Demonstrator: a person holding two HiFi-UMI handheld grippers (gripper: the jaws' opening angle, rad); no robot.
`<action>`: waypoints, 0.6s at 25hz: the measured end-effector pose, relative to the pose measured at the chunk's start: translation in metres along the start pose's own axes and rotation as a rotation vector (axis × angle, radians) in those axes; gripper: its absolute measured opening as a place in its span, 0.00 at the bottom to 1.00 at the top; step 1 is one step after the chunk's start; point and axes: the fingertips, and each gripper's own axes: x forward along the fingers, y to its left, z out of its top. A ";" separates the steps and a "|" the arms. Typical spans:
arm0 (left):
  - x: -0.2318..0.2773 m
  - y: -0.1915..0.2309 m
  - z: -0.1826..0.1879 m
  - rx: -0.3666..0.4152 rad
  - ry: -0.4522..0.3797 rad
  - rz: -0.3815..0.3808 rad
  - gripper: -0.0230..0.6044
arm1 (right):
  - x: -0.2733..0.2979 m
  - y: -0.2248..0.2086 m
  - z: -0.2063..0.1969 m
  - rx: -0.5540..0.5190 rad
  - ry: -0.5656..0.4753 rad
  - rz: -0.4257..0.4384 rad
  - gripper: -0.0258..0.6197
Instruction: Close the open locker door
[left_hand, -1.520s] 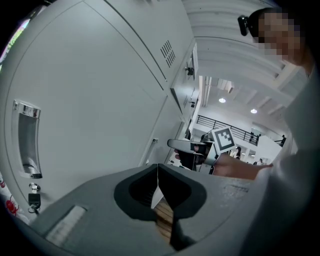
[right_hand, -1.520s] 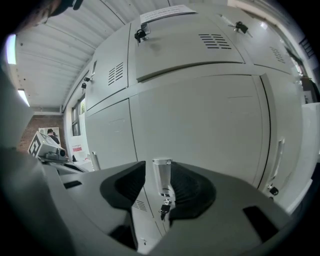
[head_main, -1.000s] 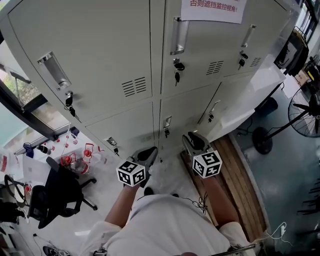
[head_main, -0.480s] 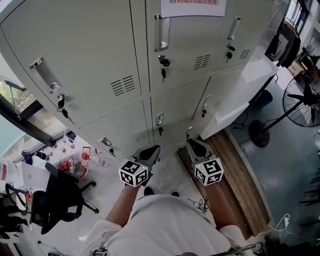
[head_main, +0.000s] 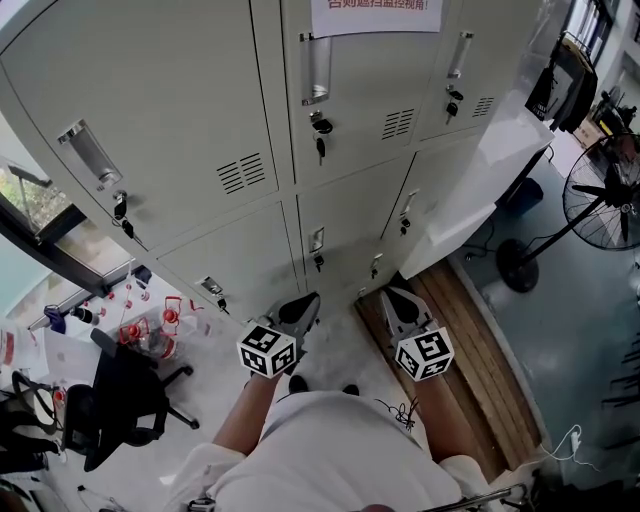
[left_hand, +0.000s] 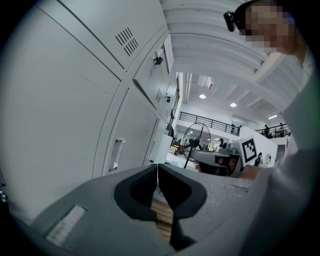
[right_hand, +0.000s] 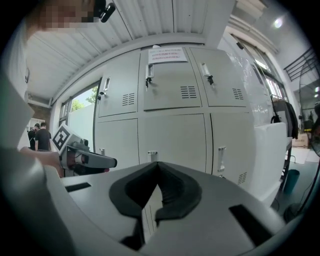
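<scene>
We hold both grippers low and about level, facing the grey locker doors (head_main: 345, 205). Every door in view sits shut and flush, a little ahead of the gripper tips and not touching them. The left gripper (head_main: 306, 300) has its jaws pressed together on nothing. The right gripper (head_main: 393, 296) has just been closing, and its jaws now meet, also empty.

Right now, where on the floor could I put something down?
The brown wooden plank strip running out from the grey metal lockers, beside the teal floor, looks bare. It is crowded on the left, by the black office chair and red-topped bottles; a black pedestal fan stands far right.
</scene>
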 end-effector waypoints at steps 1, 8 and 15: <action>0.000 0.000 0.001 0.003 -0.002 -0.001 0.06 | -0.001 0.002 0.003 -0.004 -0.010 0.008 0.04; -0.005 0.000 0.004 0.007 -0.010 0.000 0.06 | 0.003 0.008 0.002 0.040 -0.003 0.017 0.04; -0.008 0.005 0.001 -0.001 -0.001 0.002 0.06 | 0.005 0.009 -0.002 0.051 0.015 0.033 0.04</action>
